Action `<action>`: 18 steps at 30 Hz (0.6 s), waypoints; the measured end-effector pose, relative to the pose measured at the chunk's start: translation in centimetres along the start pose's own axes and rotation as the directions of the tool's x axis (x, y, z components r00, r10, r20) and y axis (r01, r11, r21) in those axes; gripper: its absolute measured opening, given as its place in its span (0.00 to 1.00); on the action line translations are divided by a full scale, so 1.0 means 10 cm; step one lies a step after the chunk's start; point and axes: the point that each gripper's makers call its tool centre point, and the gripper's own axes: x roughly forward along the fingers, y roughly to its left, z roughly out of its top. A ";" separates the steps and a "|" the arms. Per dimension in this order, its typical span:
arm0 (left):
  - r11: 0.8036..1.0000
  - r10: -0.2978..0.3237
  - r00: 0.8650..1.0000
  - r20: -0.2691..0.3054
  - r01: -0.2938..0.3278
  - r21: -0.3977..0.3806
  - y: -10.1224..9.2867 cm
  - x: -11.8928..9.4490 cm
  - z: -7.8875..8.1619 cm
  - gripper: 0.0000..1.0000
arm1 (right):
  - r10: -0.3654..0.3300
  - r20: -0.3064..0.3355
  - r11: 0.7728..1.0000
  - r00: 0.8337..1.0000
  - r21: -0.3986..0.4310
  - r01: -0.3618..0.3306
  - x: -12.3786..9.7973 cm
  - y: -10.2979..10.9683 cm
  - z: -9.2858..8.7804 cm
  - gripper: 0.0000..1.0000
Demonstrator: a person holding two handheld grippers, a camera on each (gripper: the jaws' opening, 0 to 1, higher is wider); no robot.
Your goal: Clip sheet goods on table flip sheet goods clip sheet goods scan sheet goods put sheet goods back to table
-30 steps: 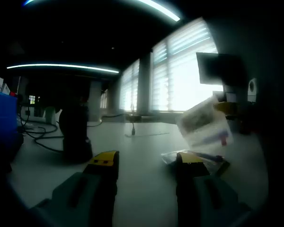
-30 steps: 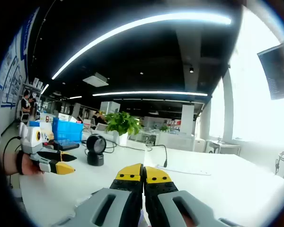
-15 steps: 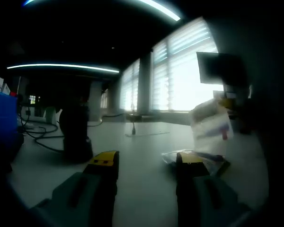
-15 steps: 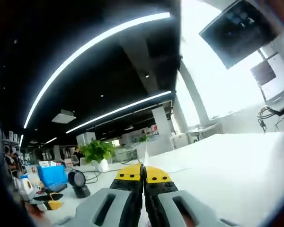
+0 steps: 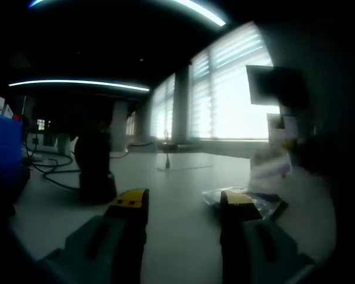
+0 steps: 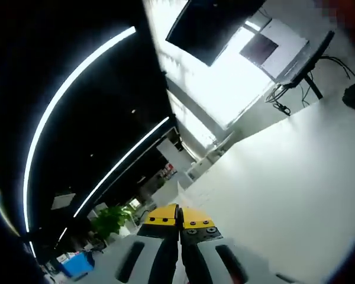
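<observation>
Sheet goods [image 5: 272,163] clamped in right fingers [image 6: 178,215], held beyond spread left fingers [image 5: 182,200].

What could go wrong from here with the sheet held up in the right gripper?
1. The right gripper is shut on a thin edge of the sheet pack, which hangs in the air; it could slip and drop.
2. The right gripper view is rolled steeply, so the pack's label may face away from the scanner.
3. The left gripper sits open close to a second pack on the table; it could nudge it.
</observation>
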 end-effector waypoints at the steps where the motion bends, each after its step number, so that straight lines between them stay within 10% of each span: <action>1: 1.000 0.001 1.000 0.000 -0.001 0.000 0.00 0.00 0.00 0.41 | -0.009 -0.004 1.000 1.000 -0.004 0.009 0.00 -0.04 -0.02 0.00; 18: 1.000 0.004 1.000 -0.007 -0.004 0.001 0.01 0.00 -0.02 0.41 | -0.121 -0.096 0.950 0.988 0.279 0.144 -0.11 -0.48 -0.28 0.00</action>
